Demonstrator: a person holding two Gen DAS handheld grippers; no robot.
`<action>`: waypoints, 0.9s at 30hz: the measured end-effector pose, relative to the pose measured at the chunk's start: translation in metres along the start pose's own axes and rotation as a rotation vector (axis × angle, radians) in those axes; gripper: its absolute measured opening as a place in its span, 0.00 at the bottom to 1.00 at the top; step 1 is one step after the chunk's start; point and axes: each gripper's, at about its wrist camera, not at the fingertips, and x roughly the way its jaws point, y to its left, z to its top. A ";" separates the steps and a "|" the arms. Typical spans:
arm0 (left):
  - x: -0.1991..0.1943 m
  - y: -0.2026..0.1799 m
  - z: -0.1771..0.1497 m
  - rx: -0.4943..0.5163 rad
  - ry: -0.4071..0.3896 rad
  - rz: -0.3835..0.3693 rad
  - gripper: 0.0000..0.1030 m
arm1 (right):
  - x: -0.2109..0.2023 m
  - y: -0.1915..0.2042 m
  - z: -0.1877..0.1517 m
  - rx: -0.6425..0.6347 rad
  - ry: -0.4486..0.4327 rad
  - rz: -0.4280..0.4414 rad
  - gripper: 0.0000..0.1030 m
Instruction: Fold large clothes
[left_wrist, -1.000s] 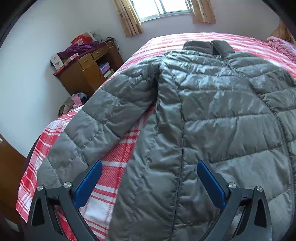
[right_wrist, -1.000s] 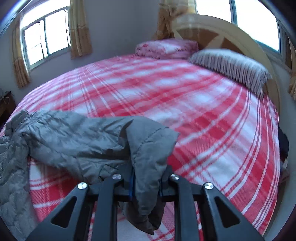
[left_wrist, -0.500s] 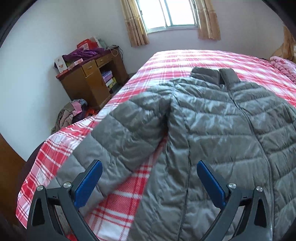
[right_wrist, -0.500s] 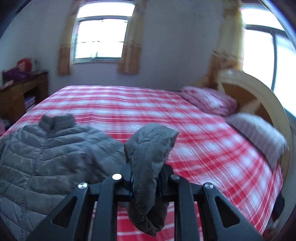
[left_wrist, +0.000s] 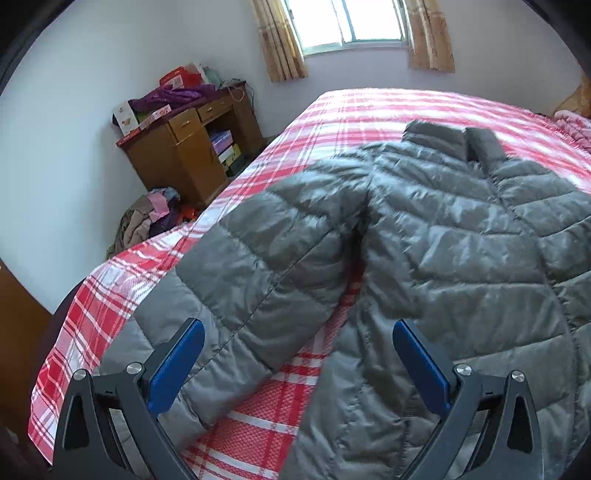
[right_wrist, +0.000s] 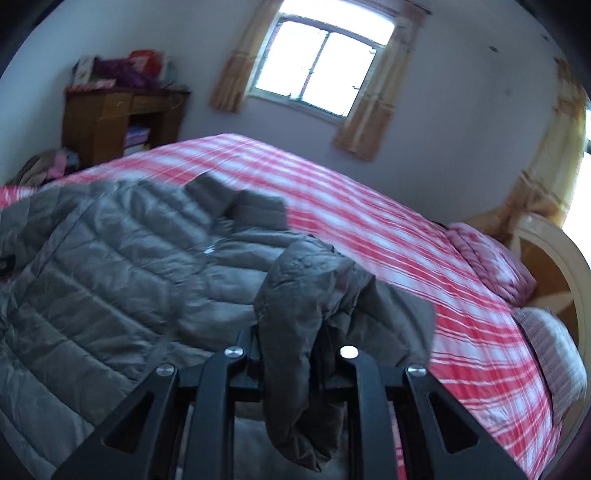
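With our right claw (right_wrist: 291, 354) clamping the jacket (left_wrist: 461, 258) sleeve (right_wrist: 295, 314) over the bed (left_wrist: 351, 110) and our left claw (left_wrist: 299, 354) gaping empty, we are risking the slick fabric slipping out mid-fold.

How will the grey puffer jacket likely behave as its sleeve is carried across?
Probably floppy: the sleeve clamped in the right gripper droops limply over it. Likely light for its bulk, judging by the quilted puffer jacket. The shiny shell may slide on the plaid bedspread.
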 end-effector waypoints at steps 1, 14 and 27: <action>0.004 0.002 -0.002 -0.004 0.009 0.005 0.99 | 0.008 0.013 -0.003 -0.022 0.008 0.002 0.19; -0.022 0.025 0.011 -0.062 -0.003 0.034 0.99 | -0.019 0.067 -0.024 -0.098 0.024 0.245 0.79; -0.047 -0.112 0.049 -0.008 0.044 -0.313 0.99 | -0.019 -0.035 -0.093 0.053 0.130 0.006 0.79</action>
